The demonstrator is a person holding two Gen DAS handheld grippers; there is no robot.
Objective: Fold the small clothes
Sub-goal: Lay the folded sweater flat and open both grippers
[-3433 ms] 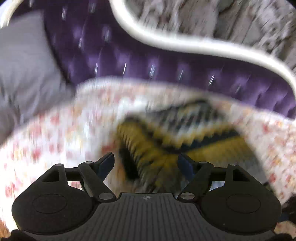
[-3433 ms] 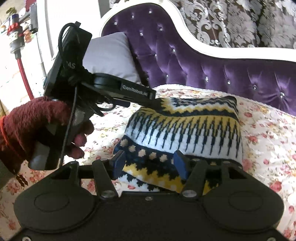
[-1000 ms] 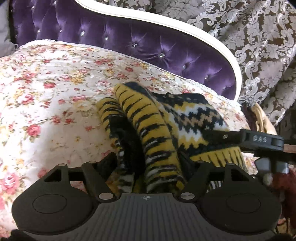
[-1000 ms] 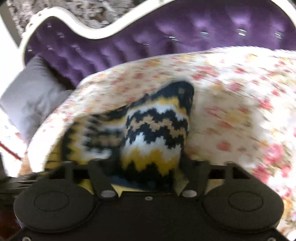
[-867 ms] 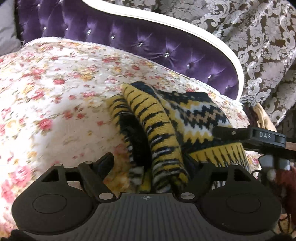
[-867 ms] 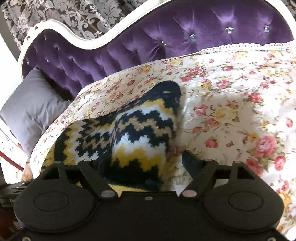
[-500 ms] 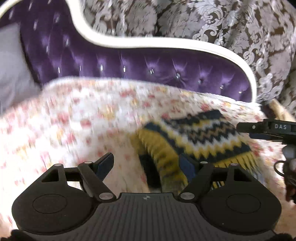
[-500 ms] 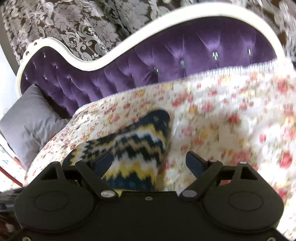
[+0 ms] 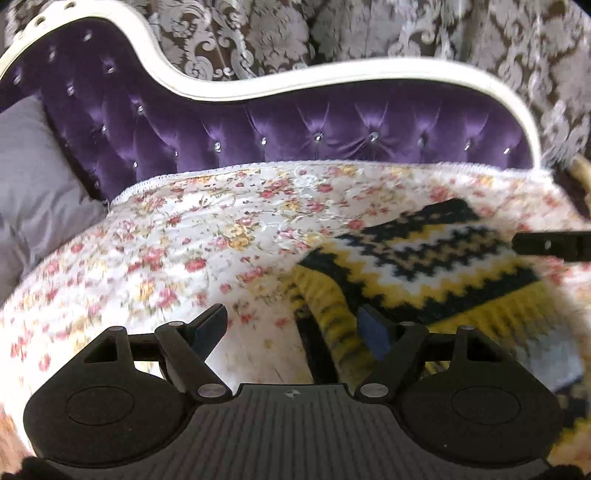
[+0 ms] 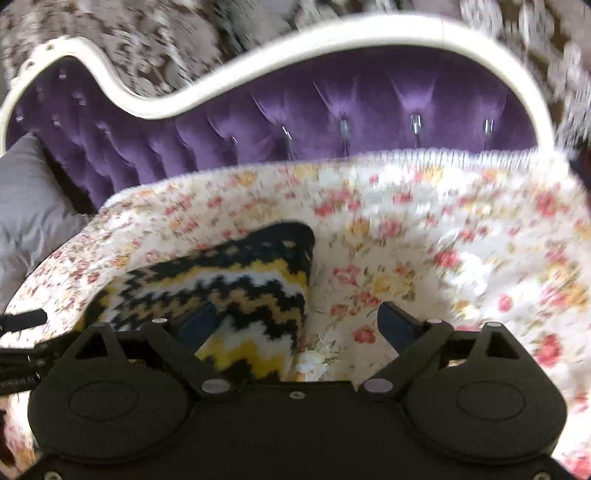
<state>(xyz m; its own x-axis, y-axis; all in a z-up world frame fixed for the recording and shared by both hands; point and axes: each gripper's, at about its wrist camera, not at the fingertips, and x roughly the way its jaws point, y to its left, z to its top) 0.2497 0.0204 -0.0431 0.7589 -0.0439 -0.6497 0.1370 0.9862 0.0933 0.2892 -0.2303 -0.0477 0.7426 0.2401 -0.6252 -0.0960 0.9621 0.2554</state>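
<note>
A folded knit garment with yellow, black and white zigzag bands [image 9: 424, 273] lies on the floral cover of the sofa seat [image 9: 207, 243]. In the left wrist view it sits to the right, just beyond my open, empty left gripper [image 9: 291, 325]. In the right wrist view the garment [image 10: 229, 288] lies to the left, partly behind the left finger of my open, empty right gripper [image 10: 299, 321]. Part of the right gripper shows at the right edge of the left wrist view [image 9: 554, 245].
A purple tufted sofa back with a white frame [image 9: 295, 125] rises behind the seat. A grey cushion [image 9: 33, 184] leans at the left end. Patterned curtains [image 9: 406, 33] hang behind. The floral cover [image 10: 461, 240] stretches to the right of the garment.
Both grippers have let go of the knit garment, opened and pulled back from it. The garment now lies folded on the seat.
</note>
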